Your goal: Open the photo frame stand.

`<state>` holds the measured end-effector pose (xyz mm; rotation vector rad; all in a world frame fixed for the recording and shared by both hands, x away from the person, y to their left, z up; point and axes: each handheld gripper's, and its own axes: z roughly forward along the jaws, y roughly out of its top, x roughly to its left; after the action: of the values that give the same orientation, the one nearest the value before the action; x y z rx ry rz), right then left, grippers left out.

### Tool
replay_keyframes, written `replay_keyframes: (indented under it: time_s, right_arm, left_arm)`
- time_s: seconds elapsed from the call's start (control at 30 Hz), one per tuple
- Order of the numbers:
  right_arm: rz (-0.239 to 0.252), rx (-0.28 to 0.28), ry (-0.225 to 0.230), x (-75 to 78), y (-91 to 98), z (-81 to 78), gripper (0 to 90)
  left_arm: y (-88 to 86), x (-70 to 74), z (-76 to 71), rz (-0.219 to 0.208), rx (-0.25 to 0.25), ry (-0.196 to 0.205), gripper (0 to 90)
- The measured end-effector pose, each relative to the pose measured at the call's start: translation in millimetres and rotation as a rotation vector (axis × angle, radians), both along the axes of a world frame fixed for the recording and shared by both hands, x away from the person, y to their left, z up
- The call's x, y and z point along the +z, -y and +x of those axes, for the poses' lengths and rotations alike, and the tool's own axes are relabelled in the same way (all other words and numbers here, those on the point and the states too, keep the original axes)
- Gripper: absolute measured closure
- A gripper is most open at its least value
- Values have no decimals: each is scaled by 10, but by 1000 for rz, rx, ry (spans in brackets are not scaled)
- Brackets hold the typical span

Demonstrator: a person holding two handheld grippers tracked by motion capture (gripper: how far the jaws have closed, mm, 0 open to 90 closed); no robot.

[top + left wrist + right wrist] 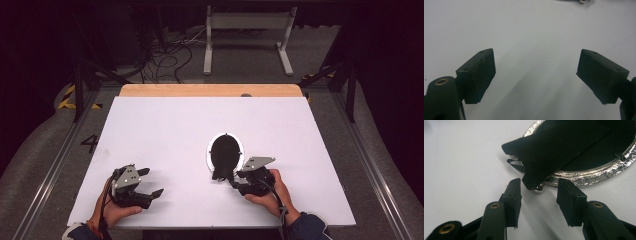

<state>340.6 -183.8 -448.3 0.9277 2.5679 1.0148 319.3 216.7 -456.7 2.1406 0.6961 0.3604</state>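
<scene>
Right gripper [539, 191] sits nearest, jaws partly apart, pads clear of everything, nothing clamped. Just ahead of its tips lies the oval frame [596, 173], face down on the white table [165, 130]: silver rim, black back, black flap-like stand [554, 152] folded across it. Lower corner of that stand pokes into the mouth of the jaws, between the two tips but not touching either. A small silver ball foot [538, 188] shows right under that corner, also between the tips.

From the high view the frame [225, 152] lies near the table's middle, slightly toward the person's side, with the right gripper [239, 179] just beside its near end, held in the person's right hand [270, 192].

Left gripper [150, 182] is well apart from the frame, off to its left near the table's front edge. Jaws wide apart, bare table between them.
</scene>
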Motion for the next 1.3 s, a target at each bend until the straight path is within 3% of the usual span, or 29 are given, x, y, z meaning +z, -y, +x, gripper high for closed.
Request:
replay_keyframes:
  time_s: [0.4,0.57,1.0,1.17,1.3]
  right_arm:
    - [-1,-24,-9,-9,18,20,533]
    - [-19,-42,-9,-17,49,37,556]
    - [-8,-72,-21,-6,132,72,607]
    - [-8,-36,-33,0,130,67,697]
    - [-9,-29,-37,1,120,67,703]
  left_arm:
    - [-1,0,2,4,-1,0,157]
    - [0,-3,5,2,-4,-1,157]
    - [8,-16,11,9,-10,-7,157]
    - [13,-20,12,10,-11,-8,157]
    - [16,-23,12,8,-12,-11,157]
